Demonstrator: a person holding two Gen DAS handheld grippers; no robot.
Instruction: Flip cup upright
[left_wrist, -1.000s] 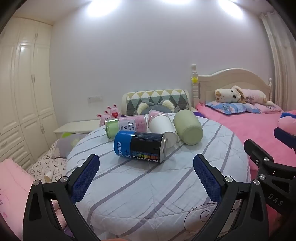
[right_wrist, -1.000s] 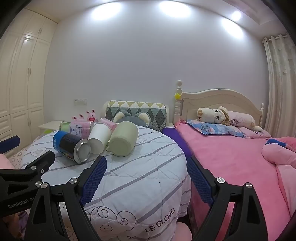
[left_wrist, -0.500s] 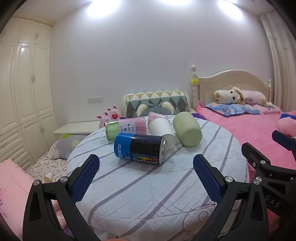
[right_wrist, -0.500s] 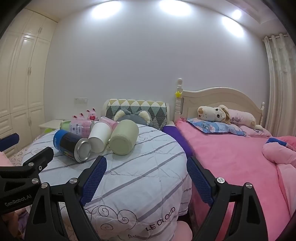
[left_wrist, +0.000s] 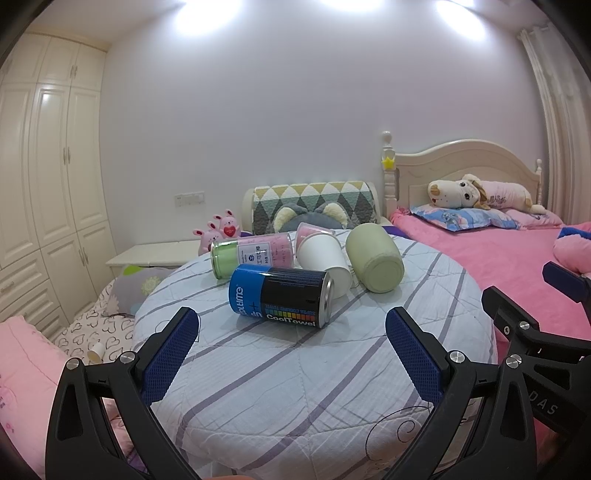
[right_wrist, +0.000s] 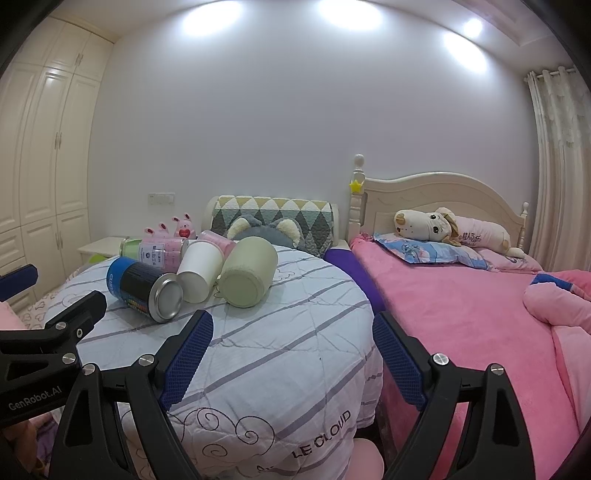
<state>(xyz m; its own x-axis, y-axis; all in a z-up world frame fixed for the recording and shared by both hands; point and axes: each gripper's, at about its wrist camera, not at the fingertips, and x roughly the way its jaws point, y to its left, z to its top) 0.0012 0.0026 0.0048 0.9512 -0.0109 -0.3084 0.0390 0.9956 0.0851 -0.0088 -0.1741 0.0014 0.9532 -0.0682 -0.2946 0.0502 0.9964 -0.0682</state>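
Note:
Several containers lie on their sides on a round table with a striped white cloth. A pale green cup lies with its base toward me; it also shows in the right wrist view. A white paper cup lies beside it, with a pink cup behind. A blue and black can lies nearest. A green and pink bottle lies at the back left. My left gripper is open and empty, short of the can. My right gripper is open and empty over the table's right edge.
A pink bed with a plush dog lies right of the table. A patterned cushion stands behind the table. A white nightstand and wardrobe are at the left. Bedding lies on the floor at the left.
Both grippers have dropped slightly, so the table and containers sit a little higher in both views. Nothing on the table has moved.

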